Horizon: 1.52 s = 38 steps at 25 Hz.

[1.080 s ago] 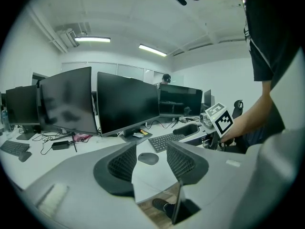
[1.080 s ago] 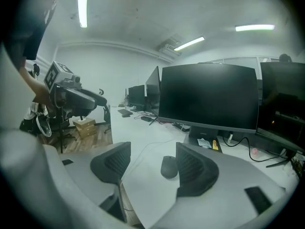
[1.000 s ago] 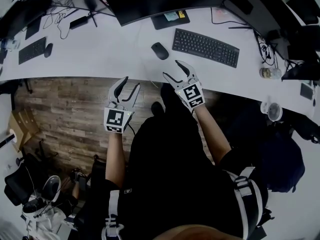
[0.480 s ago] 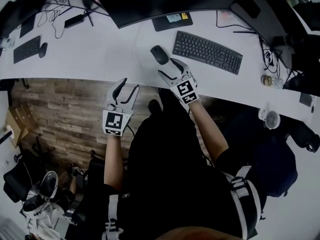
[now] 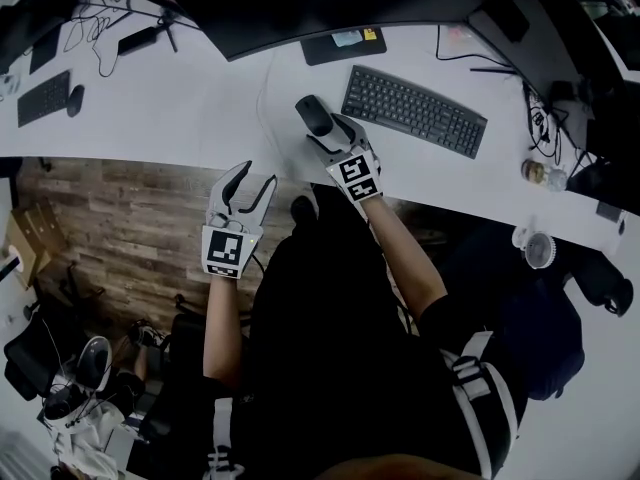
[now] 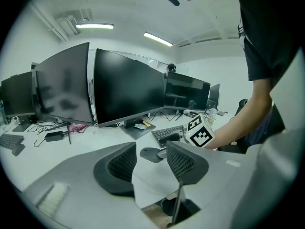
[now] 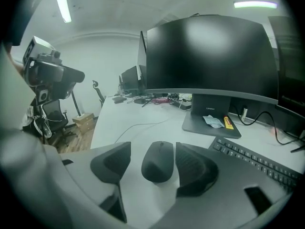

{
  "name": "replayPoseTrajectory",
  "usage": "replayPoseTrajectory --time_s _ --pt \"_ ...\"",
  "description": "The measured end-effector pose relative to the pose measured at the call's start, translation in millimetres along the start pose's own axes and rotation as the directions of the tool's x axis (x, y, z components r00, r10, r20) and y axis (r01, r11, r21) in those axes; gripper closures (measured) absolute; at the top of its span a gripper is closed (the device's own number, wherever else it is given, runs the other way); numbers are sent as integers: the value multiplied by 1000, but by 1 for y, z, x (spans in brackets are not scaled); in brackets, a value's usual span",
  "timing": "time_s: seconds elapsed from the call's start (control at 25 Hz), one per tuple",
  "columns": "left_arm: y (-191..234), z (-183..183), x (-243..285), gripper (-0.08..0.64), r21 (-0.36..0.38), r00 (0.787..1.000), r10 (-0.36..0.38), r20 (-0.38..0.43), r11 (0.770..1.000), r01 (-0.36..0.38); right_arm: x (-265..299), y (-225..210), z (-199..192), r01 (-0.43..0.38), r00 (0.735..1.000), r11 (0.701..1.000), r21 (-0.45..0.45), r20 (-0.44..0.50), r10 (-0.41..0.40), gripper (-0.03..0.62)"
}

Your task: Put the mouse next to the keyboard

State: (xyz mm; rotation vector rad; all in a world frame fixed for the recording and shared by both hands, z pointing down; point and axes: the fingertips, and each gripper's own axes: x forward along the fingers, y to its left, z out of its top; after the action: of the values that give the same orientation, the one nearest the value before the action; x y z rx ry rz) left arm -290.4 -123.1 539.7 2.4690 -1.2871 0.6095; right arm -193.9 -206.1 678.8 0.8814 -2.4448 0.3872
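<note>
While the right gripper (image 5: 322, 133) straddles the mouse (image 7: 158, 161) with jaws apart, left of the keyboard (image 5: 413, 110), uneven closure may skid it aside; the left gripper (image 5: 257, 173) hangs spread, empty.

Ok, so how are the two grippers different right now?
The right gripper has the mouse between its jaws, not yet squeezed; the left gripper has nothing between its jaws. The right one reaches over the desk by the keyboard; the left one hangs at the desk's edge. Both have open jaws.
</note>
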Motion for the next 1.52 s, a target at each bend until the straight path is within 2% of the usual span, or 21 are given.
replayPoseTrajectory --time_s 0.6,0.76,1.04,1.16,1.32,1.52 --pt "5 -10 5 362 -40 999 14 -37 999 -15 41 -12 -15 10 997 1000 9 -77 -9 302" --pt "5 -11 5 364 -45 999 19 -40 999 -21 48 -13 -21 42 992 999 -7 -115 -43 310" --pt "4 -10 5 365 -47 999 11 -41 999 -13 57 -16 -9 97 988 995 3 -119 -96 311" --pt "4 -10 3 365 -51 999 11 -40 999 -13 60 -15 -10 107 985 994 1 -140 -106 288" --pt "7 -10 1 365 -49 999 10 -38 999 -12 65 -17 -10 143 976 990 -7 -165 -142 293" --pt "8 -8 -2 367 -48 999 7 -35 999 -8 71 -18 -15 153 971 988 5 -185 -150 288"
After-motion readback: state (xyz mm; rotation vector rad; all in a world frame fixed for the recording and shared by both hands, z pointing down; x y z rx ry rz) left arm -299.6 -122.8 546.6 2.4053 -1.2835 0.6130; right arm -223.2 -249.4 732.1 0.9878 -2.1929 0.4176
